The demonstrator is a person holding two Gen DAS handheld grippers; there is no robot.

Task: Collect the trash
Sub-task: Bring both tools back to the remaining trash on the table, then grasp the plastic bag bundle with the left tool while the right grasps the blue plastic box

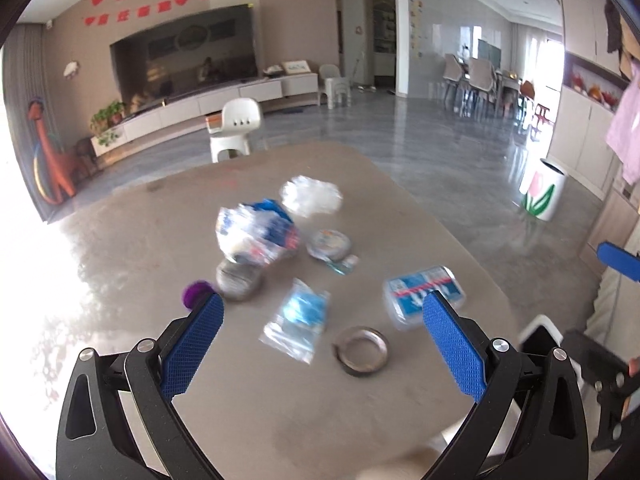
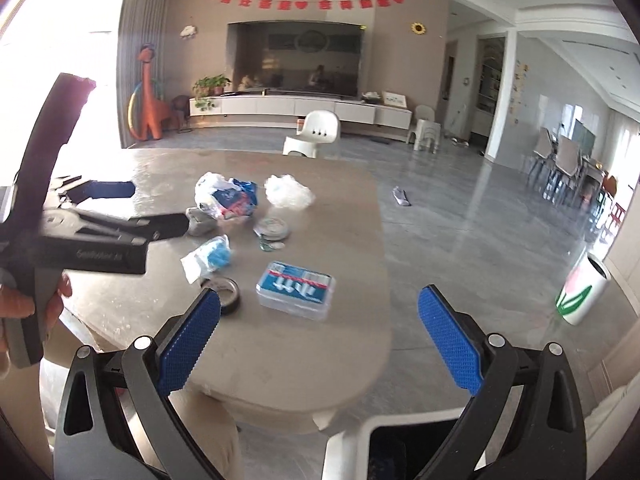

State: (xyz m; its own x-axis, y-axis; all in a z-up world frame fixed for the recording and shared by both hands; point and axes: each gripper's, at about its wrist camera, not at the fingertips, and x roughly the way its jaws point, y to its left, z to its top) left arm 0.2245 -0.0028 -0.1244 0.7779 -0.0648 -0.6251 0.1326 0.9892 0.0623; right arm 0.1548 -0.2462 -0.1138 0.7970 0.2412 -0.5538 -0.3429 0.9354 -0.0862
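Trash lies on a beige table (image 1: 280, 408) (image 2: 304, 364): a crumpled blue-and-white plastic bag (image 1: 256, 234) (image 2: 226, 196), a clear plastic wad (image 1: 311, 195) (image 2: 289, 192), a small clear bag with blue contents (image 1: 298, 322) (image 2: 210, 258), a round lid (image 1: 329, 243) (image 2: 272, 229), a tape roll (image 1: 362, 350) (image 2: 225, 294) and a blue-labelled clear box (image 1: 424, 294) (image 2: 295, 288). My left gripper (image 1: 324, 344) is open above the small bag and tape roll, holding nothing. My right gripper (image 2: 319, 342) is open over the table's near right edge, just short of the box. The left gripper's body (image 2: 92, 244) shows in the right wrist view.
A white bin with a tulip print (image 1: 543, 191) (image 2: 580, 294) stands on the floor to the right of the table. A grey stone-like lump (image 1: 239, 280) and a purple ball (image 1: 195, 292) sit at the table's left. A white chair (image 1: 236, 130) (image 2: 314, 134) stands beyond the far edge. Grey litter (image 2: 401, 197) lies on the floor.
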